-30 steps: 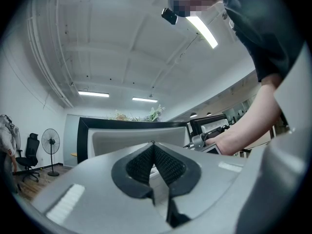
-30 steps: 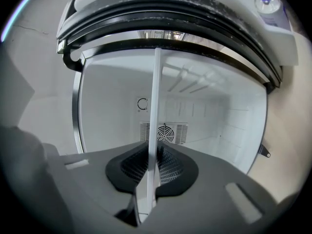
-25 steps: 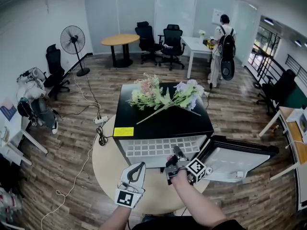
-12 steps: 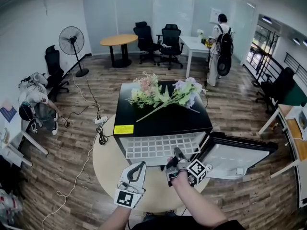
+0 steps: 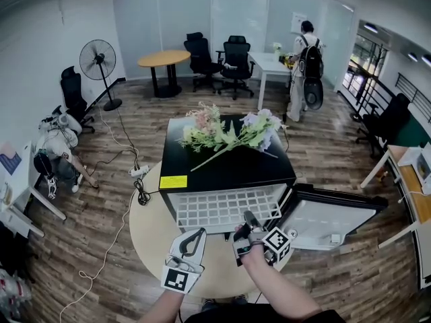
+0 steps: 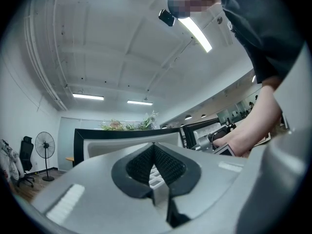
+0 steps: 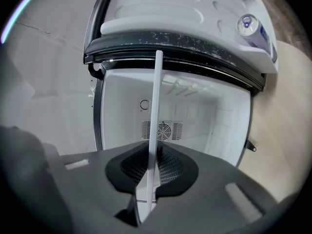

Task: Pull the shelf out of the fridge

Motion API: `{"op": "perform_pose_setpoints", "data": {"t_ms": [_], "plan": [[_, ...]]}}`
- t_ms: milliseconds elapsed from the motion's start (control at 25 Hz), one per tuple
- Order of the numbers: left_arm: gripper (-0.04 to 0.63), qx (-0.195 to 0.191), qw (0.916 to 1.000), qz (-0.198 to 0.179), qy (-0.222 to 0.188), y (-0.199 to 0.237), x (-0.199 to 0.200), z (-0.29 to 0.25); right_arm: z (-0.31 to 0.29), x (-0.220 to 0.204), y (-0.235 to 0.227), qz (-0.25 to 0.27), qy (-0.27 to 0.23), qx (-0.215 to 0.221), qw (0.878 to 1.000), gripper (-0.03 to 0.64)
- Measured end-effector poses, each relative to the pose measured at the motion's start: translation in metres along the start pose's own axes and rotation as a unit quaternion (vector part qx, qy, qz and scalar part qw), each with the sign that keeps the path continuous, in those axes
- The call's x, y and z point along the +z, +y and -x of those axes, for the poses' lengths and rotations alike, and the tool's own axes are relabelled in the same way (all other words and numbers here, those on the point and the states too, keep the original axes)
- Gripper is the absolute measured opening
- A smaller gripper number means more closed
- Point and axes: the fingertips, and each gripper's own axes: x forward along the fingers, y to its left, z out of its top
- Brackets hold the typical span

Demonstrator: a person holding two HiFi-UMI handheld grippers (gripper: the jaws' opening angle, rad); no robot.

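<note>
The black mini fridge stands on a round table, its door swung open to the right. A white grid shelf sticks out of its front, level. My right gripper is shut on the shelf's front edge. In the right gripper view the shelf runs edge-on as a thin white bar between the pads, with the empty white fridge interior behind. My left gripper hangs lower left of the shelf, shut and holding nothing; its pads meet in the left gripper view.
Artificial flowers lie on the fridge top. A drink can sits in the door rack. The round table has bare surface left of the fridge. Cables trail on the wood floor. Office chairs, a fan and a person stand far behind.
The right gripper keeps its grip on the shelf, which shows slightly more of its grid outside the fridge. The left gripper has barely moved.
</note>
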Motion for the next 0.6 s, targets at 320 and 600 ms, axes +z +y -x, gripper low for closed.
{"op": "perform_pose_setpoints", "data": {"t_ms": [320, 600], "plan": [[0.0, -0.011, 0.9999, 0.007, -0.006, -0.005, 0.002, -0.003, 0.01, -0.002, 0.001, 0.001, -0.005, -0.003, 1.0, 0.034], [0.0, -0.021, 0.9997, 0.006, -0.01, -0.013, 0.006, 0.0, 0.033, -0.011, 0.002, -0.002, -0.006, -0.02, 1.0, 0.034]]}}
